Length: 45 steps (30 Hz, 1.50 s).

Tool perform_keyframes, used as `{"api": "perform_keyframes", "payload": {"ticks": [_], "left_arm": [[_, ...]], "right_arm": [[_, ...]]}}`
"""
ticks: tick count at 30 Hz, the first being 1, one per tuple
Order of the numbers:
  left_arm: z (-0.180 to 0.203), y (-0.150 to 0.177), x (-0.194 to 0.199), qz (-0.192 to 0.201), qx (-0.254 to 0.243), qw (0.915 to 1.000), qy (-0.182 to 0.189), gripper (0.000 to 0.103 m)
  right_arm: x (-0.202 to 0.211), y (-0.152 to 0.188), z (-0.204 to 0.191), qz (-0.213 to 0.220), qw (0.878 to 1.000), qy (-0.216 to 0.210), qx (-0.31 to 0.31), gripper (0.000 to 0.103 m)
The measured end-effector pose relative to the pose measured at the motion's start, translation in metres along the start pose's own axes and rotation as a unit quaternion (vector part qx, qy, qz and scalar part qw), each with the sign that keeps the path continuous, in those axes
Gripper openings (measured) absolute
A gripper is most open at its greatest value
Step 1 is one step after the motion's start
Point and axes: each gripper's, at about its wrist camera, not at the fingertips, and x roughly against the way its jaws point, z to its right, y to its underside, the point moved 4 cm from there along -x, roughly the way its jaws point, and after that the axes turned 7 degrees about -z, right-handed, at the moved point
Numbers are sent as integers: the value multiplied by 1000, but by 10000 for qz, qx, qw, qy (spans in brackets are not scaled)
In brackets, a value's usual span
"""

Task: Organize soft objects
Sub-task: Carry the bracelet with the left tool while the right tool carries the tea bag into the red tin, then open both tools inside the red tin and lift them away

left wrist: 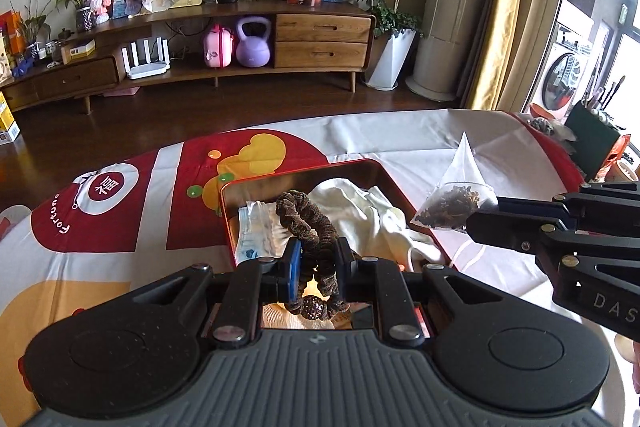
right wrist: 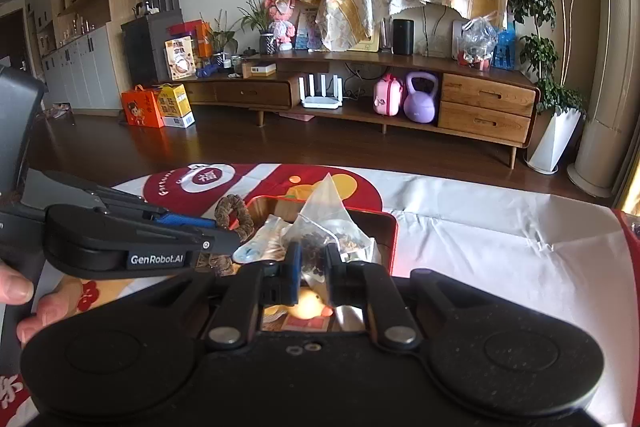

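Brown velvet scrunchie (left wrist: pixel 308 223) pinched between the fingers of the left gripper (left wrist: pixel 318 261), seen from the left wrist. It hangs over the near end of the red tin (left wrist: pixel 304 173), its beaded part nearest the camera. Inside the tin: a cream cloth (left wrist: pixel 360 211) bunched toward the right wall, and a packaged face mask (left wrist: pixel 256 231) against the left wall. The tin sits on the bench (left wrist: pixel 420 135), which is covered by a red, white and yellow cloth. Right of the tin, the right gripper (left wrist: pixel 486 217) comes in from the side, pressed onto the lower corner of a pyramid tea bag (left wrist: pixel 456 195), which is held up just beside the tin's right rim.

Right wrist view: right gripper (right wrist: pixel 311 265) closed on the tea bag (right wrist: pixel 324 223), dark leaves showing through the mesh. The bag is above the tin (right wrist: pixel 394 235), toward its near edge. Left of the tin's centre, the left gripper (right wrist: pixel 228 241) reaches in from the side with the scrunchie (right wrist: pixel 234 217) looped at its tip. The face mask (right wrist: pixel 260 241) lies below, inside the tin. A hand (right wrist: pixel 24 303) grips the left handle at the frame's edge.
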Motion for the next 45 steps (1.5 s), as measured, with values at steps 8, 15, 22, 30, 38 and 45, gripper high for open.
{"api": "perform_keyframes", "payload": {"ticks": [8, 15, 22, 30, 38, 45], "left_arm": [[-3, -12, -34, -78, 40, 10000, 9, 18], [-7, -23, -61, -134, 117, 9998, -125, 18], [-13, -23, -82, -280, 220, 9993, -116, 18], [-11, -11, -101, -457, 60, 9988, -191, 18], [-10, -7, -104, -478, 60, 9986, -227, 19], [-10, -4, -87, -315, 85, 9990, -313, 66]], "right_arm": [[-37, 0, 10, -134, 9998, -20, -108, 11], [-62, 7, 10, -311, 9993, -109, -151, 11], [-76, 13, 13, -479, 9982, -227, -280, 11], [-88, 20, 17, -608, 9976, -149, -301, 15], [-88, 21, 19, -650, 9971, -100, -377, 28], [-74, 21, 17, -601, 9973, -65, -425, 41]]}}
